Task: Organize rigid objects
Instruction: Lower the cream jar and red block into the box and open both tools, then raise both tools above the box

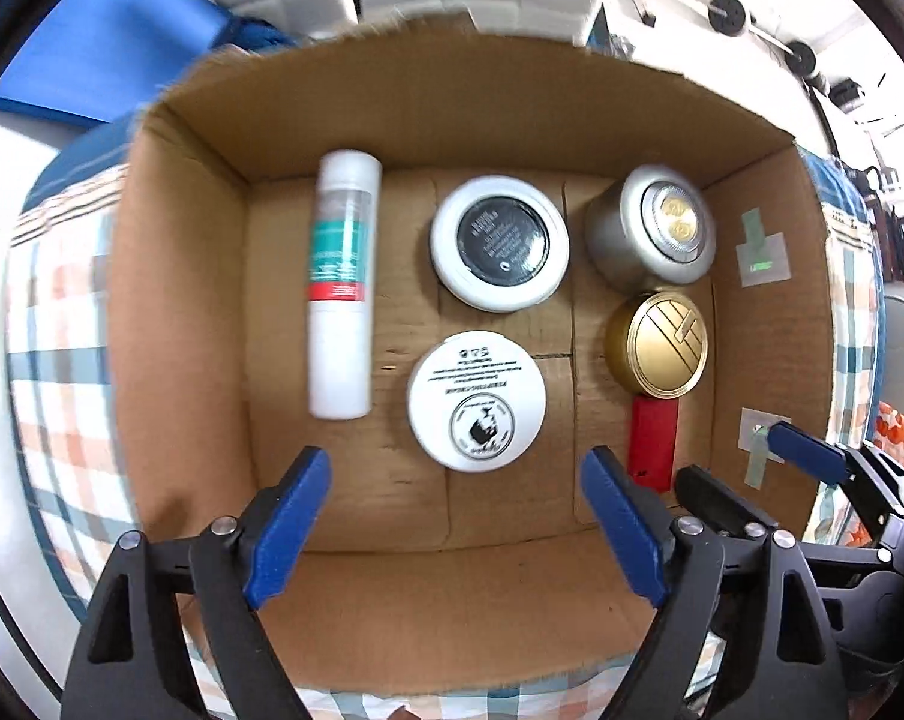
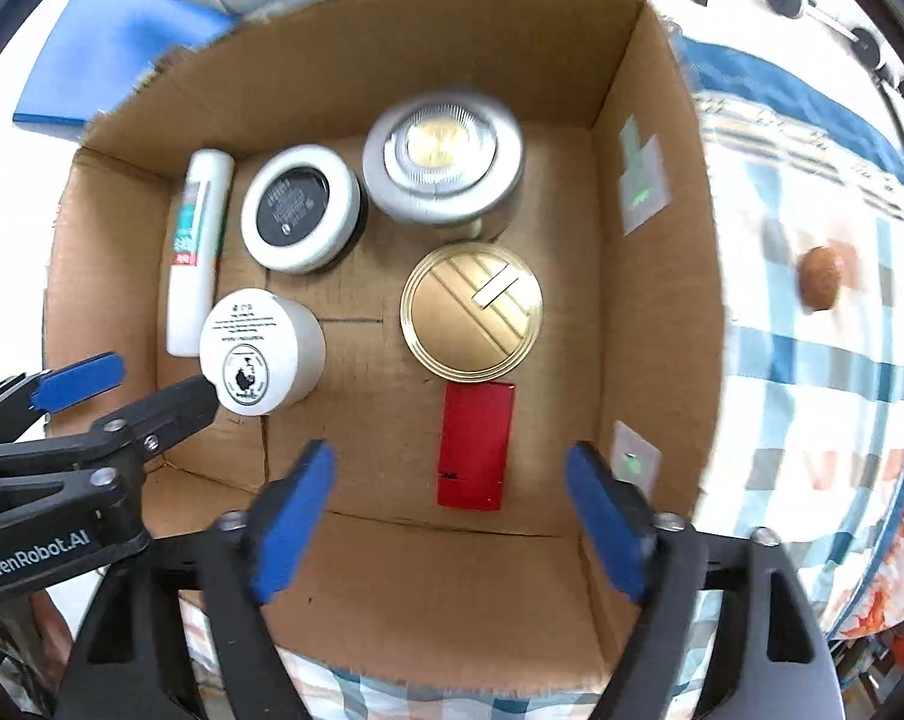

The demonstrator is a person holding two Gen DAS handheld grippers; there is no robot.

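An open cardboard box (image 1: 176, 312) (image 2: 649, 276) holds a white tube (image 1: 341, 282) (image 2: 194, 252) lying flat, a white jar with a black top (image 1: 499, 243) (image 2: 299, 216), a white jar with printed text (image 1: 475, 401) (image 2: 260, 351), a silver puck light (image 1: 655, 228) (image 2: 443, 156), a gold tin (image 1: 658, 343) (image 2: 471, 313) and a red flat case (image 1: 651, 441) (image 2: 474, 444). My left gripper (image 1: 454, 477) hovers open and empty above the box's near side. My right gripper (image 2: 449, 477) is open and empty above the red case.
The box sits on a checked cloth (image 1: 56, 360) (image 2: 811, 372). A small brown round object (image 2: 819, 285) lies on the cloth right of the box. A blue mat (image 1: 110, 36) (image 2: 110, 48) lies behind. Tape patches (image 1: 760, 252) mark the box's right wall.
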